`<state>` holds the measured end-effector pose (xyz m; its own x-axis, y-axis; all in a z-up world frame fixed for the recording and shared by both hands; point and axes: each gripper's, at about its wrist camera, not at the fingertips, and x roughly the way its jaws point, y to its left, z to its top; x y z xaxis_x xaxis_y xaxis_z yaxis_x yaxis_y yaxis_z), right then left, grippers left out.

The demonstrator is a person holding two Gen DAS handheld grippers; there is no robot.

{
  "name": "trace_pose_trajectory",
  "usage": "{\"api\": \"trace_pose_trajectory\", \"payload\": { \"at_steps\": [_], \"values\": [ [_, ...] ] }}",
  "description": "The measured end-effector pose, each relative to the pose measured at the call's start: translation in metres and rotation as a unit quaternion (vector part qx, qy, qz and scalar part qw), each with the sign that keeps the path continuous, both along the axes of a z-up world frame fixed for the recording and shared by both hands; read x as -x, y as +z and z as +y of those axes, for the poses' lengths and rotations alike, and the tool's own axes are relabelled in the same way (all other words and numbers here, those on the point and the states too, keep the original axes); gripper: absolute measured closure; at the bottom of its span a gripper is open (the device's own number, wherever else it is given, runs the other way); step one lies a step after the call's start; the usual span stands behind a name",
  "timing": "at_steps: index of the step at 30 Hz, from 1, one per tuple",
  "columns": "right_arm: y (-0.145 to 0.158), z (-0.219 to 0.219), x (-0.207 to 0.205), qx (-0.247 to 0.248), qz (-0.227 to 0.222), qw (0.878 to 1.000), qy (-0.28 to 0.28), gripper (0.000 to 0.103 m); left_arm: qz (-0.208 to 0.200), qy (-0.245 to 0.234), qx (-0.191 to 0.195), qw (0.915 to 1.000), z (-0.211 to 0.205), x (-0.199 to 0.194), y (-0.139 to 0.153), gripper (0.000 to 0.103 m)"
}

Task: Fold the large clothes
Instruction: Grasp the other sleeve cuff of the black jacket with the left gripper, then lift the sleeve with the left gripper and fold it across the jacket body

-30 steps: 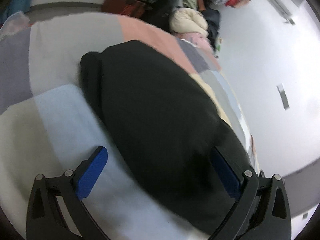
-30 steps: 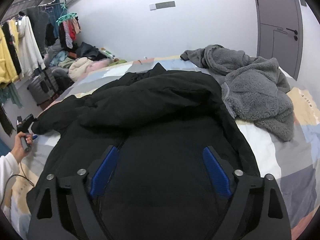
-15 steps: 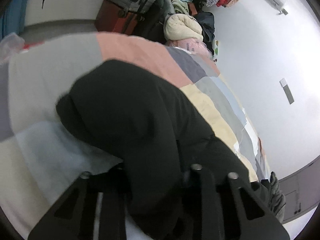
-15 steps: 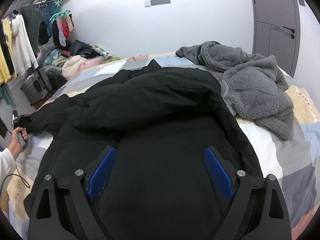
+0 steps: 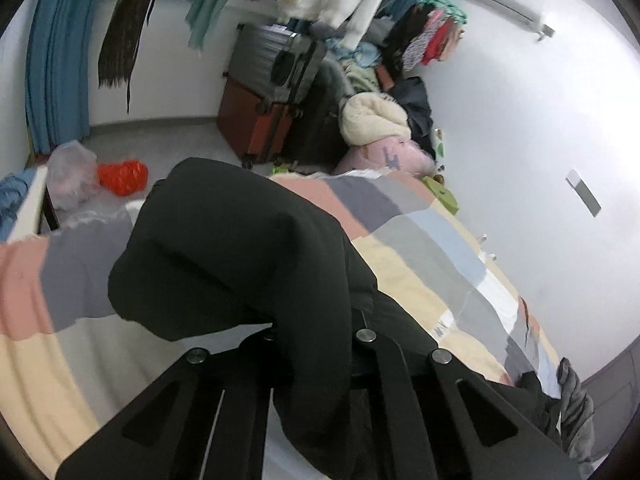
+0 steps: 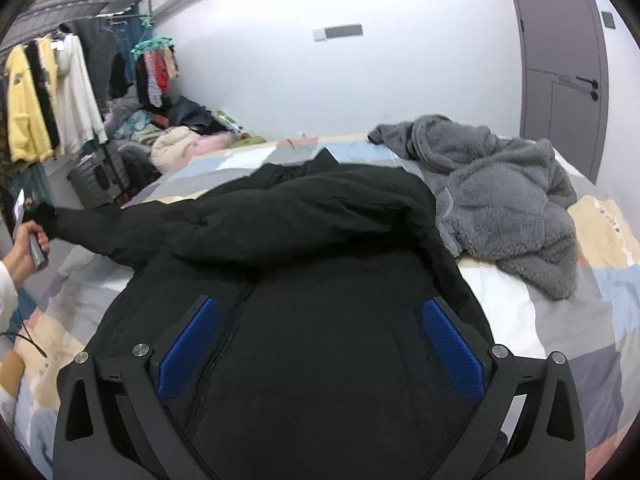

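A large black padded coat [image 6: 312, 264] lies spread on a bed with a patchwork cover [image 6: 600, 320]. My left gripper [image 5: 316, 320] is shut on the coat's left sleeve [image 5: 224, 240] and holds it lifted off the bed; the cloth hides its fingertips. In the right wrist view that sleeve [image 6: 104, 224] stretches out to the left, to the hand holding the left gripper [image 6: 36, 236]. My right gripper [image 6: 316, 344] is open, its blue pads [image 6: 452, 344] spread above the coat's front near the zip.
A grey fleece garment [image 6: 504, 200] lies crumpled on the bed to the right of the coat. Suitcases [image 5: 276, 92], a heap of clothes [image 5: 376, 120] and a hanging rack [image 6: 52, 92] stand beyond the bed's left side. A door [image 6: 560, 80] is at the far right.
My left gripper closed on the sleeve and lifted it up and outward, stretching it straight. My right gripper stayed open over the coat, shifting only slightly.
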<state>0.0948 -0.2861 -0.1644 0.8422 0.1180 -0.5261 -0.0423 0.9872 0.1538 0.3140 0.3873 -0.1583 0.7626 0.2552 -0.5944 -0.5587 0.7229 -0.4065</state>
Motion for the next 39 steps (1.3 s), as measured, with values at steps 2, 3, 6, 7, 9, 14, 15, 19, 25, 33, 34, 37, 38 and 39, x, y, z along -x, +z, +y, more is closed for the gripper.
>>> {"api": "trace_pose_trajectory", "payload": {
  "at_steps": [2,3,6,7,9,14,15,19,25,33,34,37,38,39],
  "values": [
    [0.005,0.000,0.006,0.008,-0.008,1.000,0.012,0.000,-0.003,-0.010,-0.020,0.9997,-0.013,0.006,0.018,0.096],
    [0.008,-0.002,0.010,0.011,-0.013,1.000,0.014,0.000,-0.004,-0.016,-0.030,0.9994,-0.020,0.008,0.027,0.096],
    [0.012,-0.007,0.017,0.012,-0.025,0.999,0.018,0.000,-0.008,-0.039,-0.066,0.9971,-0.049,0.017,0.055,0.096],
    [0.014,-0.009,0.019,0.015,-0.030,0.999,0.016,0.000,-0.008,-0.048,-0.081,0.9955,-0.061,0.017,0.065,0.096],
    [0.016,-0.012,0.023,0.016,-0.037,0.999,0.013,0.000,-0.018,-0.069,-0.109,0.9915,-0.086,0.021,0.087,0.096],
    [0.021,-0.020,0.036,0.020,-0.056,0.998,0.008,0.000,-0.044,-0.120,-0.162,0.9785,-0.155,0.025,0.114,0.096],
    [0.022,-0.022,0.037,0.017,-0.058,0.998,0.007,0.000,-0.046,-0.131,-0.169,0.9757,-0.168,0.023,0.117,0.096],
    [0.026,-0.031,0.043,0.015,-0.071,0.997,-0.003,0.000,-0.066,-0.190,-0.199,0.9591,-0.244,0.023,0.131,0.096],
    [0.025,-0.049,0.050,-0.010,-0.075,0.997,-0.013,0.000,-0.058,-0.262,-0.254,0.9290,-0.348,0.014,0.123,0.095],
    [0.019,-0.070,0.050,-0.035,-0.082,0.996,-0.029,0.000,-0.044,-0.376,-0.293,0.8780,-0.475,0.015,0.075,0.093],
    [0.018,-0.074,0.048,-0.041,-0.080,0.995,-0.031,0.000,-0.038,-0.391,-0.291,0.8722,-0.492,0.015,0.064,0.092],
    [0.013,-0.086,0.044,-0.061,-0.074,0.995,-0.042,0.000,-0.018,-0.419,-0.295,0.8588,-0.527,0.013,0.034,0.092],
    [0.011,-0.089,0.043,-0.066,-0.073,0.994,-0.044,0.000,-0.011,-0.427,-0.296,0.8542,-0.539,0.012,0.023,0.092],
    [0.010,-0.092,0.043,-0.070,-0.073,0.994,-0.047,0.000,-0.005,-0.432,-0.296,0.8516,-0.544,0.010,0.015,0.092]
  ]
}}
